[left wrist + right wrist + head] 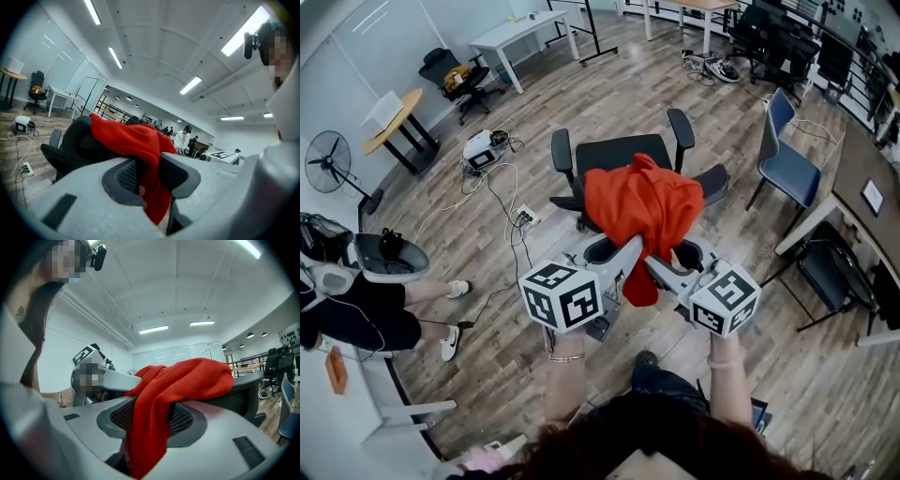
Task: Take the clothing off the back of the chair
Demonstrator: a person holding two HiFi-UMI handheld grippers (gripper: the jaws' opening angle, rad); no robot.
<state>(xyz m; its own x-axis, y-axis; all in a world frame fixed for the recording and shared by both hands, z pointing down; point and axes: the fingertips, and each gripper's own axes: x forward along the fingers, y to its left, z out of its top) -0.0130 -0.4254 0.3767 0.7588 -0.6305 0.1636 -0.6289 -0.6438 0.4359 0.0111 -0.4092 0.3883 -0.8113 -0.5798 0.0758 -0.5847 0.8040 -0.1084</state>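
Note:
A red garment (637, 202) is draped over the back of a black office chair (619, 155) and hangs down toward me. In the head view both grippers reach its lower edge, the left gripper (636, 247) from the left and the right gripper (652, 263) from the right. In the left gripper view the red garment (126, 136) runs down between the pads of the left gripper (150, 176), which press on it, with the chair back (79, 140) behind. In the right gripper view a fold of the garment (187, 376) is pinched in the right gripper (152, 418) in front of the chair back (243, 394).
A blue chair (787, 164) and a desk (853, 178) stand to the right. Cables and a power strip (525, 217) lie on the wood floor left of the chair. A seated person (366, 300) and a fan (328, 159) are at far left, a white table (520, 37) behind.

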